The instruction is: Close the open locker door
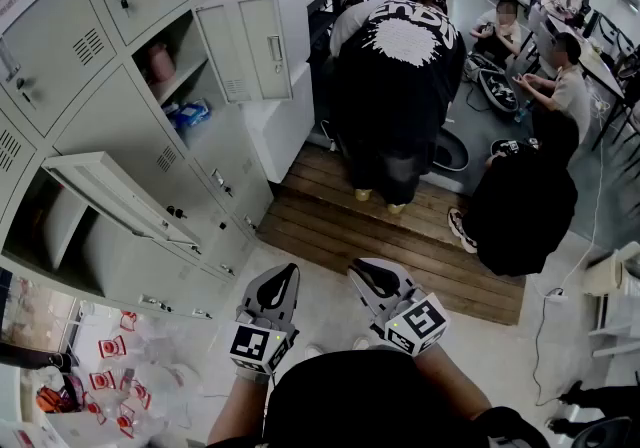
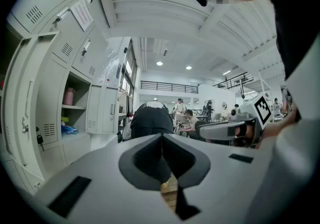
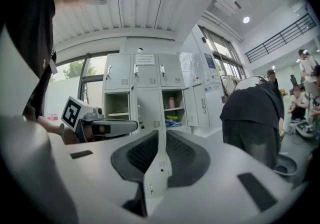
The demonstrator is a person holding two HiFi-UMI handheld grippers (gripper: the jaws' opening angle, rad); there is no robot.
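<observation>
While both grippers hang low in front of the person, well apart from the lockers, the locker bank (image 1: 110, 126) fills the left of the head view. Its nearer open locker door (image 1: 112, 198) swings out at the lower left. The farther open locker door (image 1: 245, 48) stands out beyond it, beside a compartment holding a pink container (image 1: 160, 62) and a blue packet (image 1: 190, 114). The left gripper (image 1: 287, 274) has its jaws together on nothing. Just beside it, the right gripper (image 1: 362, 271) is likewise closed and empty. Farther right, a person in a black top (image 1: 398, 76) bends over on the wooden platform (image 1: 330, 226).
</observation>
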